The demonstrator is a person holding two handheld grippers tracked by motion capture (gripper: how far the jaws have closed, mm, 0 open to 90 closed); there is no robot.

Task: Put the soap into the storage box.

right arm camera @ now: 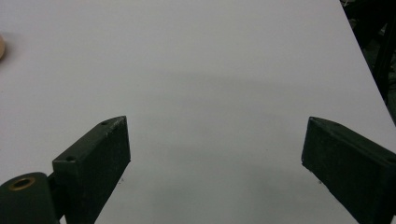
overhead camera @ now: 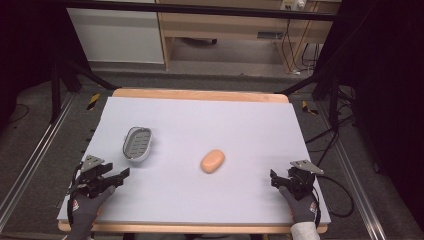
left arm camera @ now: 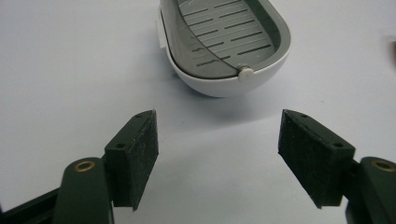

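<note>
A: Where does everything sit right now?

B: The soap [overhead camera: 212,161] lies flat near the middle of the worktop [overhead camera: 200,120], a little to the right. The soap dish [overhead camera: 137,142] is well apart from it, to the left and slightly farther off, with its slotted grey insert facing up.

A: And the claws?

B: Both at the near edge, both with jaws spread wide and nothing between them. The left claw [overhead camera: 120,175] points at the soap dish [left arm camera: 224,46], which stands just ahead of its jaws. The right claw [overhead camera: 275,179] faces bare worktop [right arm camera: 210,70] – the soap [right arm camera: 1,46] only peeks in at the left edge of the right gripper view.

A: So the job looks like soap into dish. How to do the pick well?

B: I'd say turn the right claw toward the soap first, so it sits centred between the jaws. Close across its short width, low on the sides – it looks rounded and smooth, so a high pinch could squirt it out. The left claw could steady the dish's near rim, since the dish looks light enough to slide
</note>
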